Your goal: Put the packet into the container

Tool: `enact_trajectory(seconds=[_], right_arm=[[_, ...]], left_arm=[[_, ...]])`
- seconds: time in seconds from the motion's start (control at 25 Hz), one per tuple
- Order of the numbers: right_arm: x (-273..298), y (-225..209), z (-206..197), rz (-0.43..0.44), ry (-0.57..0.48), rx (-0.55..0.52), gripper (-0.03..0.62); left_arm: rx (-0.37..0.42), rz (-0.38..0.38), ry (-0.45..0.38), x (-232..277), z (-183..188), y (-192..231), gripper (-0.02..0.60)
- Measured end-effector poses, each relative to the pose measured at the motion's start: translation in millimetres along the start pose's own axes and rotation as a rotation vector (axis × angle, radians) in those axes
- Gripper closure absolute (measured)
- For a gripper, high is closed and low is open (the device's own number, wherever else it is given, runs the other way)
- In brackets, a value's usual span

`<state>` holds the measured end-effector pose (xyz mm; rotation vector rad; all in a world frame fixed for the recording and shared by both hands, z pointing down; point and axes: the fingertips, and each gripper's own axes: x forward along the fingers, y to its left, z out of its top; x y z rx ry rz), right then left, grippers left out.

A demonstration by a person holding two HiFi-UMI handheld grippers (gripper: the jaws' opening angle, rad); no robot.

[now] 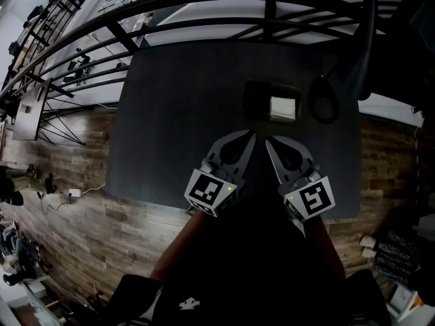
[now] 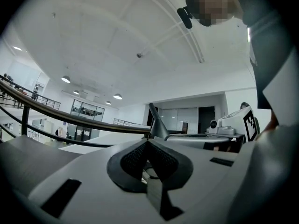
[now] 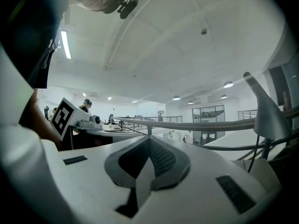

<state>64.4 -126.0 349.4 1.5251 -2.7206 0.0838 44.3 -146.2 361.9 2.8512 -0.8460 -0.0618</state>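
On the dark table (image 1: 177,128) stands a shallow dark container (image 1: 257,95), and a white square packet (image 1: 283,107) lies in its right half. Both grippers hover over the table's near edge, short of the container and side by side. My left gripper (image 1: 251,136) is shut, its fingers together with nothing between them. My right gripper (image 1: 268,142) is shut too and holds nothing. In the left gripper view the jaws (image 2: 148,142) meet in front of the lens; the right gripper view shows the same (image 3: 149,140). Neither gripper view shows the packet.
A black cable loop (image 1: 324,100) lies just right of the container. A dark curved railing (image 1: 204,15) runs behind the table's far edge, with a dark upright object (image 1: 366,43) at the far right corner. Wood flooring (image 1: 75,161) lies left of the table.
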Motion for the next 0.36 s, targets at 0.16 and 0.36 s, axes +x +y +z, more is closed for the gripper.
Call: enact_trajectory(seconds=[0.16,0.36], right_arm=[[-1.4,-1.7,-1.7,-0.002,0.006,0.007,0.591],[-1.4,-2.8,-1.7,0.000,0.005,0.025,0.591]], left_arm=[[0.001,0.001,0.007,-0.8,-2.0,-1.3,0.586],[-0.002,-0.002,0.016,-1.0,-3.8,-1.0,0.586]])
